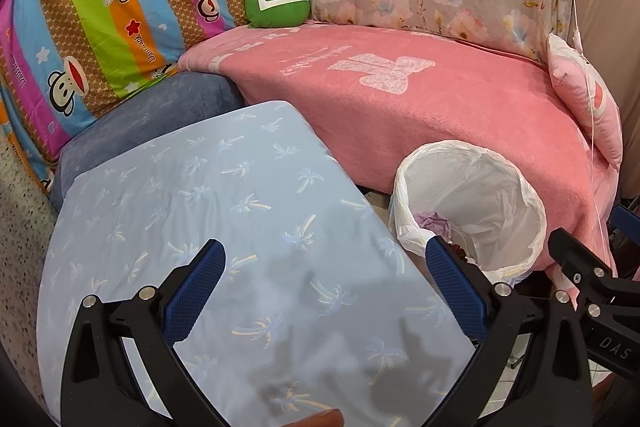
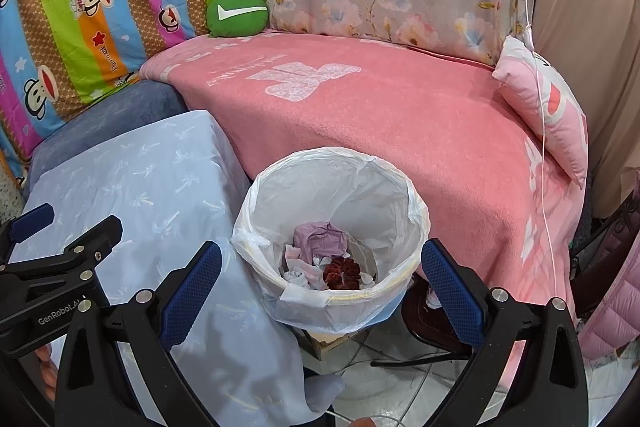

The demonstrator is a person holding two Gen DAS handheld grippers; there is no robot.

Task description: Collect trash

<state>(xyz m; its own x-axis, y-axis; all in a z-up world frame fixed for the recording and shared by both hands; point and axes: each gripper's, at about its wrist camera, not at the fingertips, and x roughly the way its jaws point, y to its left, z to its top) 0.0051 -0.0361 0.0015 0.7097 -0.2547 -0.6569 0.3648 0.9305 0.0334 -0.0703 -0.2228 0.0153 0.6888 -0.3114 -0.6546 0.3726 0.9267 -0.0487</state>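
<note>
A pink blanket [image 2: 400, 131] covers the sofa. Beside it a worktop carries a light blue cloth [image 1: 208, 211]. Between them stands the white-lined bin [image 2: 400, 187], with crumpled purple paper [image 2: 320, 237] and a dark red scrap [image 2: 342, 273] inside. The left gripper [image 1: 326, 279] and right gripper [image 2: 320, 279] have jaws released, holding nothing.

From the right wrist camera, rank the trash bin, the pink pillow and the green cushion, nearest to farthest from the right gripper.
From the right gripper:
1. Trash bin, directly ahead between the fingers.
2. Pink pillow, far right on the pink blanket.
3. Green cushion, back left corner.
</note>
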